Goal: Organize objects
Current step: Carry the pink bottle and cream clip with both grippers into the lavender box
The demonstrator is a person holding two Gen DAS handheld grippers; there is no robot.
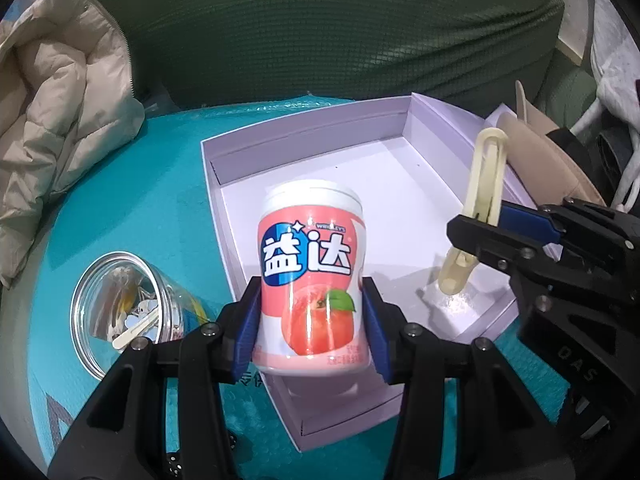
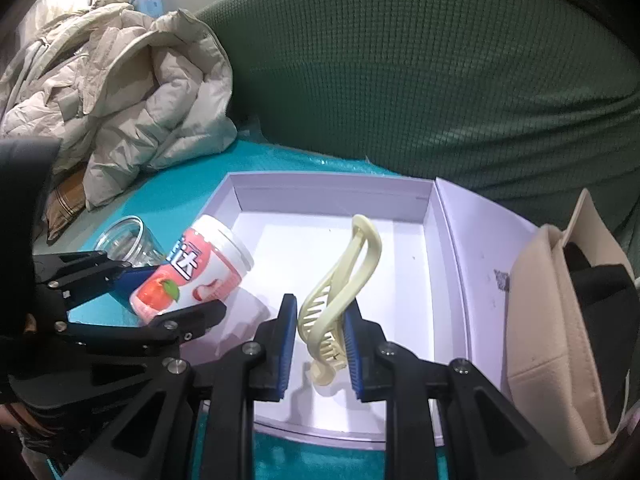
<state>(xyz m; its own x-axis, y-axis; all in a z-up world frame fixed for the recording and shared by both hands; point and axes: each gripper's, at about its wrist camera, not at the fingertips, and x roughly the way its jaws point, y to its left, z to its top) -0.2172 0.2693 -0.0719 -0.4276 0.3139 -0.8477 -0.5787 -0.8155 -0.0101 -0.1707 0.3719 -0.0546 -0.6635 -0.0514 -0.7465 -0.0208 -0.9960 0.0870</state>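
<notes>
Over the teal mat (image 1: 168, 184), an open white box (image 1: 312, 148) is seen holding nothing loose yet. A pink gum bottle (image 1: 310, 292), clamped in the left gripper (image 1: 312, 320), and a cream hair claw (image 2: 340, 288), pinched in the right gripper (image 2: 320, 344), are held just above its floor. Neither has been released, and a clear jar (image 1: 120, 312) beside the box is left unsorted.

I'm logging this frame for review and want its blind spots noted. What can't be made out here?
- Left wrist view: the gum bottle hides the box floor behind it, and the left gripper pads cover its sides.
- Left wrist view: the contents of the glass jar are too small and glare-washed to identify.
- Right wrist view: the hair claw tip's contact with the box floor is unclear.
- Right wrist view: the beige bag is cut off by the edge.
</notes>
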